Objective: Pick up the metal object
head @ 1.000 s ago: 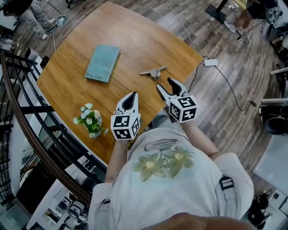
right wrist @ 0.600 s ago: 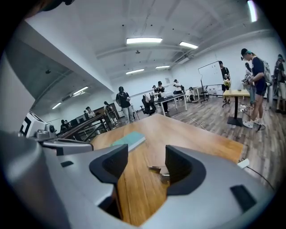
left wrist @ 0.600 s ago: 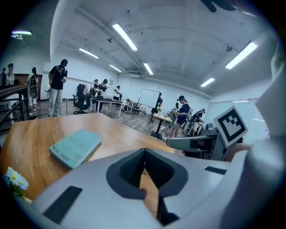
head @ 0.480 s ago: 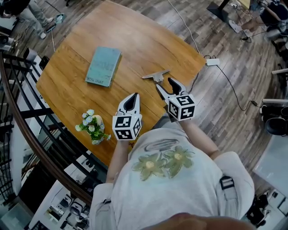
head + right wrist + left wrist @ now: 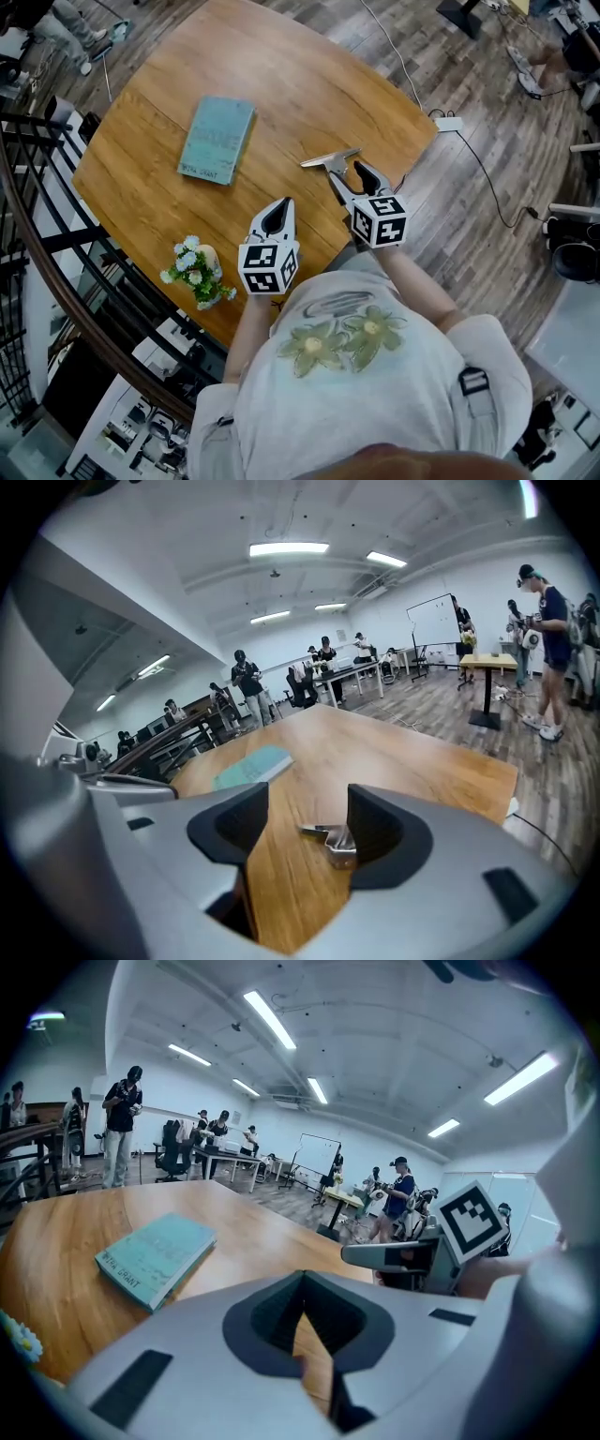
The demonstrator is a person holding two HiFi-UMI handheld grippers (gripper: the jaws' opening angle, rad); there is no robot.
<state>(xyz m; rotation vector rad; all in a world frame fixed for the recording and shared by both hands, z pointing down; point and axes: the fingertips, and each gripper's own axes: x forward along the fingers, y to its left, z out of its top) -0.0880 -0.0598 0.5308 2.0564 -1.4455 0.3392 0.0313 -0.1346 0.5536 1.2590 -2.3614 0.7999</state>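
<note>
The metal object (image 5: 328, 159), a flat T-shaped piece, lies on the wooden table (image 5: 281, 84) near its right edge. My right gripper (image 5: 345, 173) hovers just short of it, open. Its jaws have just opened a little wider and nothing is between the pads. In the right gripper view the metal object (image 5: 336, 844) shows past the gap of the right gripper (image 5: 307, 803), close to the right jaw. My left gripper (image 5: 285, 202) hangs over the table's near edge, shut and empty. The left gripper view shows the left gripper (image 5: 302, 1277) with its tips meeting.
A teal book (image 5: 217, 139) lies mid-table, left of the metal piece. A small pot of white flowers (image 5: 195, 272) stands by the near left edge. A dark railing (image 5: 56, 244) runs along the table's left side. A power strip (image 5: 448, 124) with its cable lies on the floor to the right.
Both grippers have moved forward and down toward the table. The right gripper's tips have closed in on the metal object, and its jaws stand slightly wider.
</note>
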